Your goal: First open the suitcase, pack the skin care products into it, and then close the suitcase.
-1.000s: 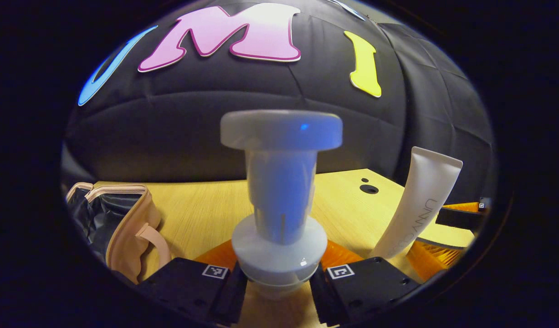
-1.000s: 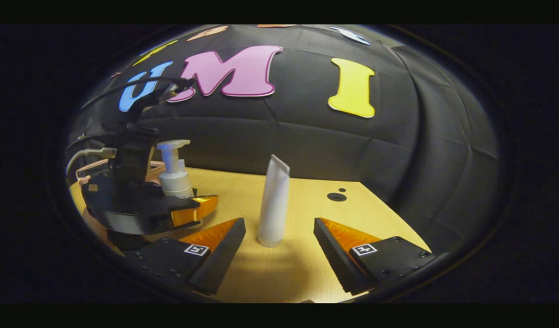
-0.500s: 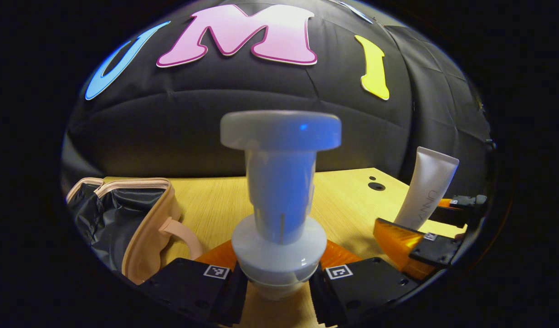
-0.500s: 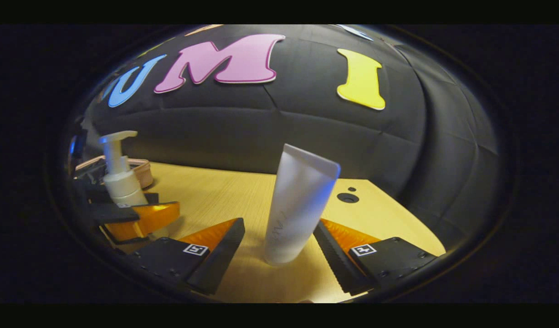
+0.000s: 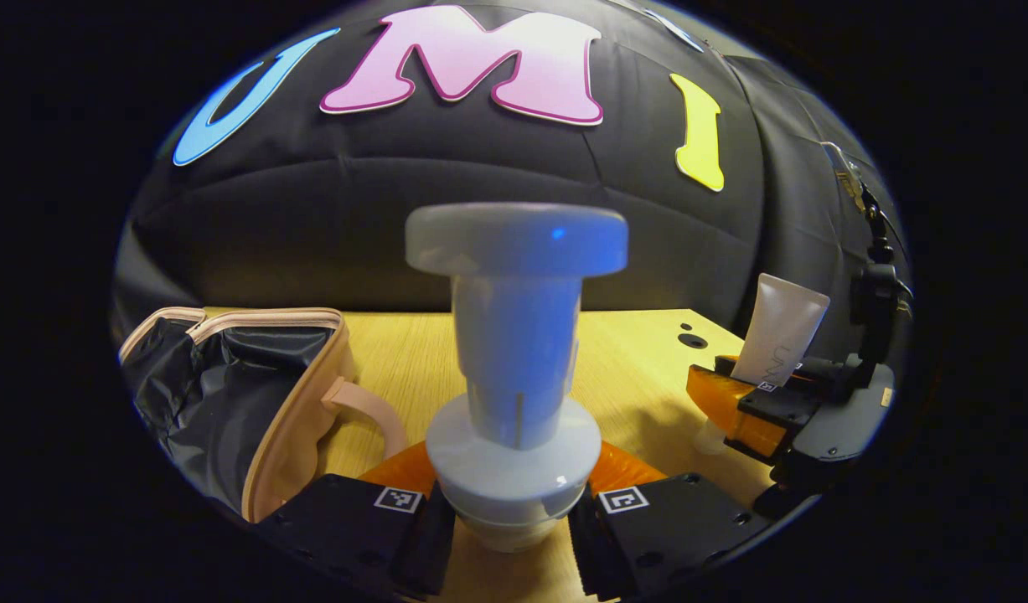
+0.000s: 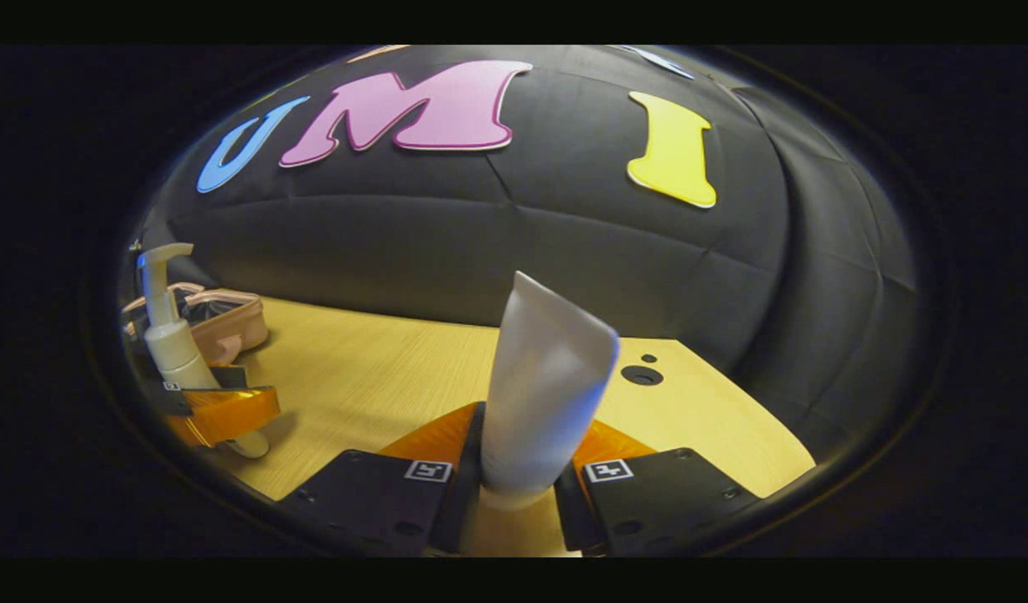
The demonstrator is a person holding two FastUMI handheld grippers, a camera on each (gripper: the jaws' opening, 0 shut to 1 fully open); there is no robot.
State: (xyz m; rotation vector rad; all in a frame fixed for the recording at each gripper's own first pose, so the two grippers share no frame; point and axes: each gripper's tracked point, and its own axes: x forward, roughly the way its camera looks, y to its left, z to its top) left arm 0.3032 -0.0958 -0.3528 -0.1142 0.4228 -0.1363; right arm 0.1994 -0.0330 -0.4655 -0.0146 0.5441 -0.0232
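The wooden desk (image 6: pixel 379 385) carries the open suitcase (image 5: pixel 254 402) at its back left corner, lid up, black lining showing. The left gripper (image 5: pixel 509 523) stays clenched on the white pump bottle (image 5: pixel 514 360). The right gripper (image 6: pixel 518 502), spread around the upright white tube (image 6: pixel 543 394) a moment ago, now grasps it low down, so both products seem ready to go in. The tube's printing is too blurred to read.

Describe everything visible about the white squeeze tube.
The white squeeze tube looks like soft matte plastic, with a flat crimped end on top and its cap end at the bottom. It stands nearly upright, leaning slightly, over the wooden table. The right hand-held gripper is shut on its lower body, both fingers pressing its sides.
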